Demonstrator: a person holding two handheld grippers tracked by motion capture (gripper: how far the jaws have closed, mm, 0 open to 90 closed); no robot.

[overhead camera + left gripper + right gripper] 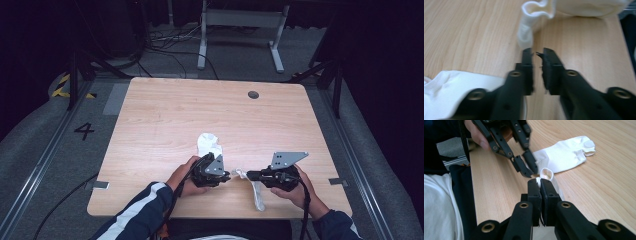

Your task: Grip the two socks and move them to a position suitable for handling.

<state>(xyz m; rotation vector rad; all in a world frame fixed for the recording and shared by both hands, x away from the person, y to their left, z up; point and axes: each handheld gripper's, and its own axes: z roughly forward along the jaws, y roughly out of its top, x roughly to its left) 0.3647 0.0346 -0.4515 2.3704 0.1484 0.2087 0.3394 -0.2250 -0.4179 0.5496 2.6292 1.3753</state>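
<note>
Left to right: a white sock (208, 143) lies flat on the counter (165, 115), just beyond the left tool (226, 176), whose jaws stand narrowly apart with nothing between them. A second sock (256, 192), long axis running toward the counter's near edge (200, 216), is pinched at its cuff (546, 173) by the right tool (249, 175), clamped tight. The cuff sits just ahead of the left tool's tips; open counter lies beyond.
</note>
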